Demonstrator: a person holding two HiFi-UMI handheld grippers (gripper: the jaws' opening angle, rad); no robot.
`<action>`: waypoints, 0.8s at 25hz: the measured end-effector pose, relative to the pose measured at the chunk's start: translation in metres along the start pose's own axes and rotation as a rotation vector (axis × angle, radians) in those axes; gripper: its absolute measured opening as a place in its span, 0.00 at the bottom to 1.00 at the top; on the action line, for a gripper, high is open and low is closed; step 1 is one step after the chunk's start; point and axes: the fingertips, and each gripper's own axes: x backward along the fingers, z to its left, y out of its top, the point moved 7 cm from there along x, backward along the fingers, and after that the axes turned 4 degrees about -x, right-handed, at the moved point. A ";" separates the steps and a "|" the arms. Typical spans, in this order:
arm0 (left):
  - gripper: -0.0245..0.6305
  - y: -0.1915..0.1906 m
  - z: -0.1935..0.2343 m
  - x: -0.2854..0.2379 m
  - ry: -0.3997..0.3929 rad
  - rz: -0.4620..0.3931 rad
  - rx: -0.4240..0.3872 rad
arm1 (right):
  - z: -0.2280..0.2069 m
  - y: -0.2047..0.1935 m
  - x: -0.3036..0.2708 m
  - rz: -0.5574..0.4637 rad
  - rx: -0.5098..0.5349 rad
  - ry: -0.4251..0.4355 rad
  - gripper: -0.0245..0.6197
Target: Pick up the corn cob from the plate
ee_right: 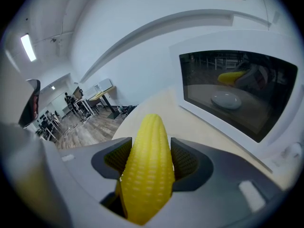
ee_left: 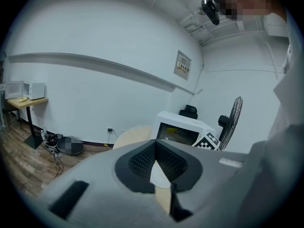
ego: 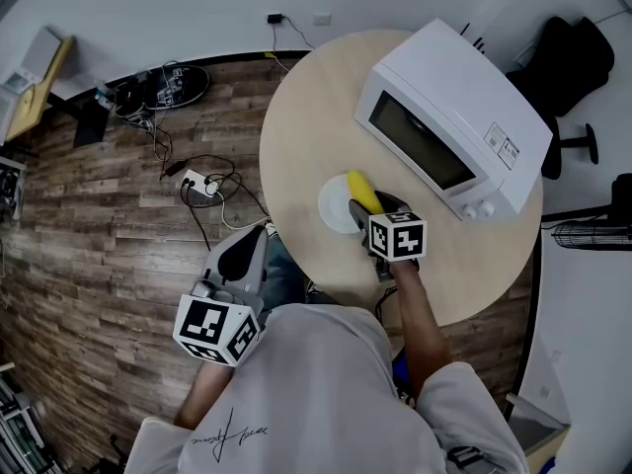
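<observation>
A yellow corn cob [ee_right: 147,167] fills the space between the jaws of my right gripper [ee_right: 149,158], which is shut on it. From the head view the corn cob [ego: 363,192] sticks out past my right gripper [ego: 373,208], above a small white plate [ego: 334,205] on the round table. Whether the cob still touches the plate I cannot tell. My left gripper [ego: 240,256] hangs off the table's near left edge, over the floor. In its own view my left gripper [ee_left: 155,164] has its jaws pressed together with nothing between them.
A white microwave [ego: 449,118] stands at the back right of the round wooden table [ego: 306,117], its door facing the plate. Cables and a power strip [ego: 202,183] lie on the wood floor to the left. A fan [ego: 592,233] stands at the right.
</observation>
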 end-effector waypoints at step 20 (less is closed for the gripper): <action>0.03 -0.003 -0.015 0.004 -0.012 -0.006 -0.006 | 0.012 0.012 0.042 -0.116 0.004 0.034 0.46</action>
